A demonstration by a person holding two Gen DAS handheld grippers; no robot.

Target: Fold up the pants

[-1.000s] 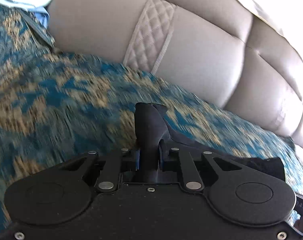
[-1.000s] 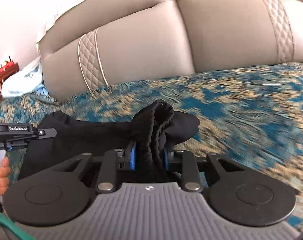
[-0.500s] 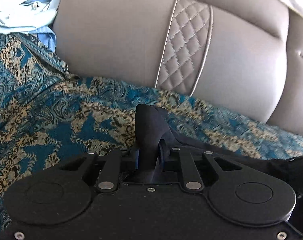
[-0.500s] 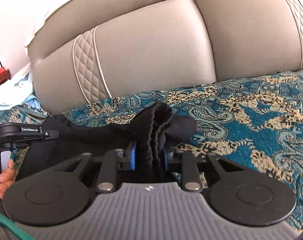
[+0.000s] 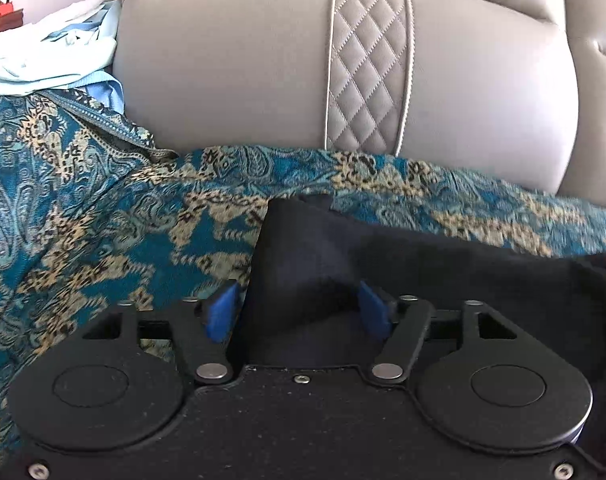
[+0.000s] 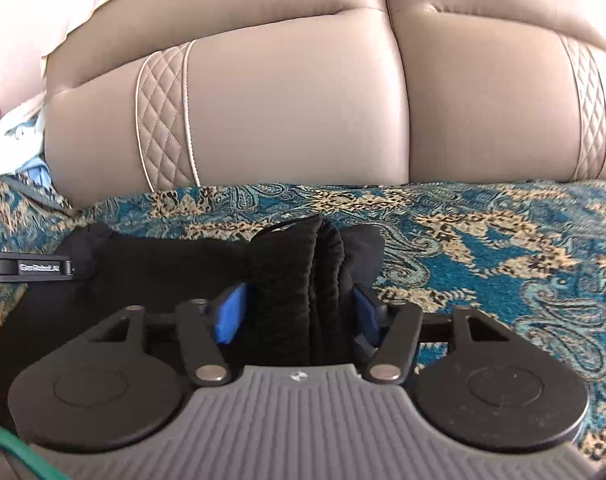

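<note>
Pants near beige headboard

Pants cut off at R edge, prob.

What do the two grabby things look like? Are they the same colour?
Nearly. Both tongs have blue pads on black link arms with silver rivets and two round black discs. The left tongs sit on a flat black body. The right tongs sit on a grey ribbed body with a small logo. A white label shows on the left tool's side in the right view, too blurred to read.
</note>
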